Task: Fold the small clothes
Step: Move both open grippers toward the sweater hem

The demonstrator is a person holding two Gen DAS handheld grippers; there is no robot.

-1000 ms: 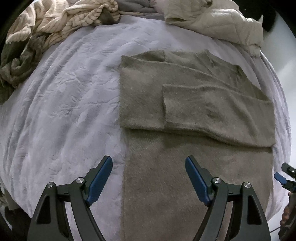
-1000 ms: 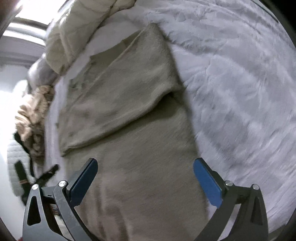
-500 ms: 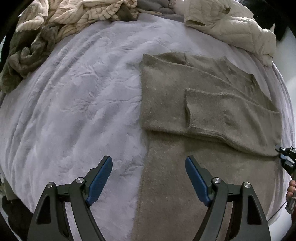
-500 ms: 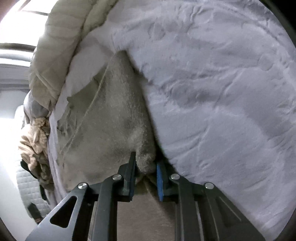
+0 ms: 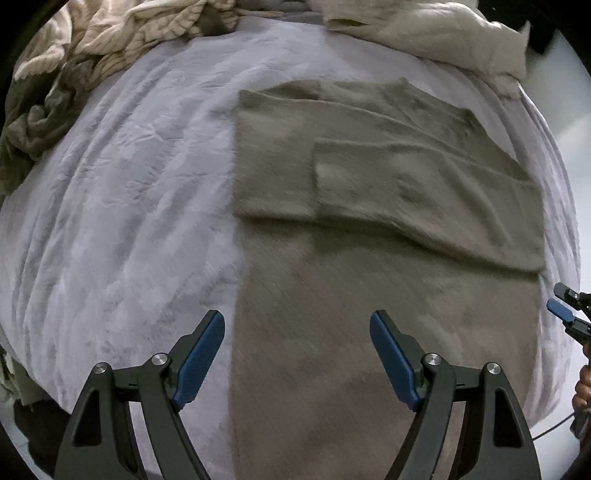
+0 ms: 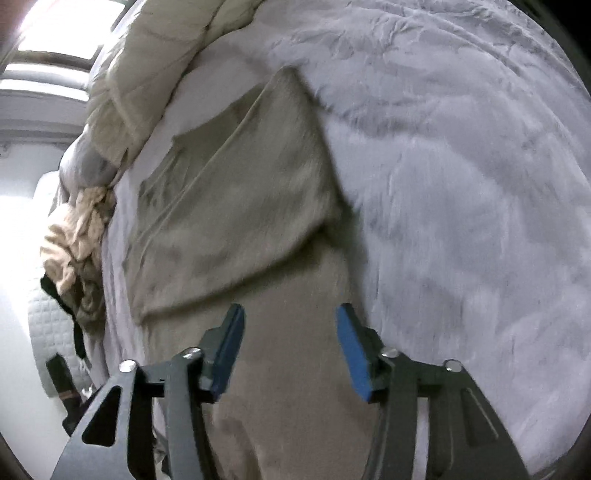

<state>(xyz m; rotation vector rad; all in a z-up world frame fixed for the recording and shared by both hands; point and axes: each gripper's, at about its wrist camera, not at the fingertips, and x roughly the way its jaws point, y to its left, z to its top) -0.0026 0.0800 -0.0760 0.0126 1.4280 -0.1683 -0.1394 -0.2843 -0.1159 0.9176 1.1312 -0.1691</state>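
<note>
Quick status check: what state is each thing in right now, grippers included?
Sweater: flat on the bed, sleeves folded across the chest, lower body not yet folded up.
Left gripper: open, empty, over the sweater's lower left edge.
Right gripper: open, empty, over the sweater's right edge.
Blanket: spread out under the sweater.
Clothes pile: crumpled, unfolded, at the far edge.
Quilt: bunched at the far edge.

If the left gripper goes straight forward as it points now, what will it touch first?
Probably the sweater: the open left gripper points along its lower body toward the folded sleeves. Depth is unclear.
</note>
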